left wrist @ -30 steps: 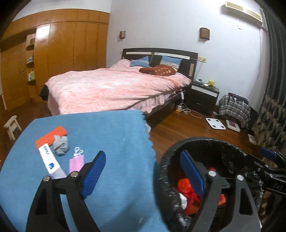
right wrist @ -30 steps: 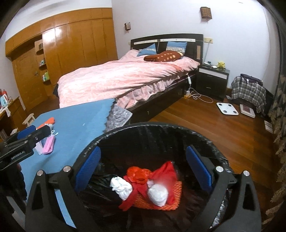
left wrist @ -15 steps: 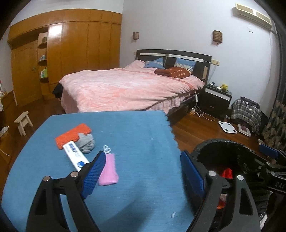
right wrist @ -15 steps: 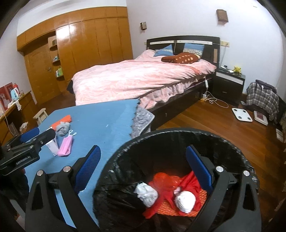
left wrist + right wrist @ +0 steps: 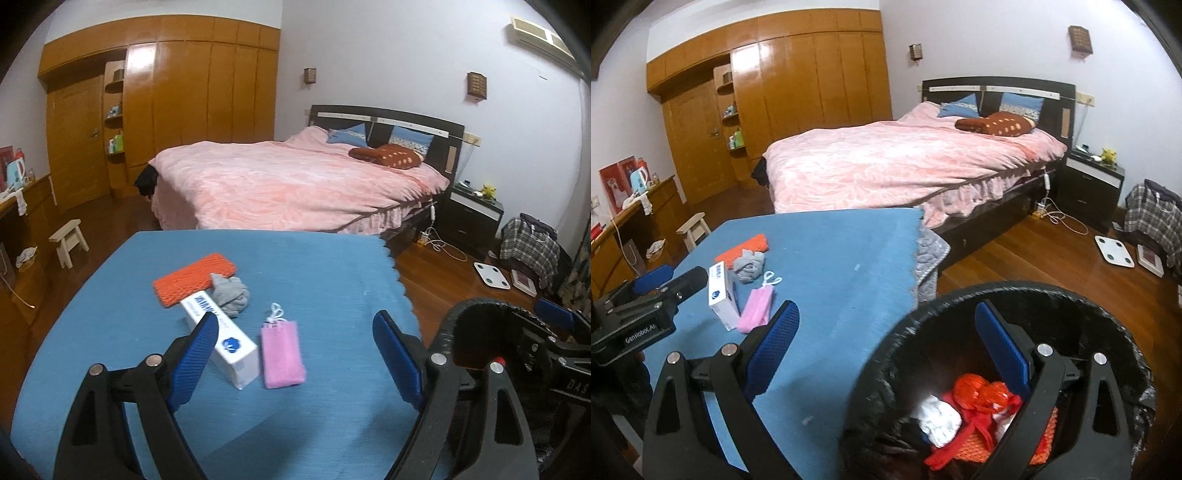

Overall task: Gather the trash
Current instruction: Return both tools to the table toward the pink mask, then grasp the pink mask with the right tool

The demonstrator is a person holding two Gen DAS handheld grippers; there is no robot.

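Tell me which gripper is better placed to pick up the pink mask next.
Left. The left gripper is open and aimed at the pink mask on the blue table. The right gripper straddles the trash bin rim, farther away.

Blue-covered table (image 5: 314, 266): orange pad (image 5: 194, 278), grey wad (image 5: 231, 293), white box (image 5: 225, 341) and pink mask (image 5: 282, 354) clustered around the box.
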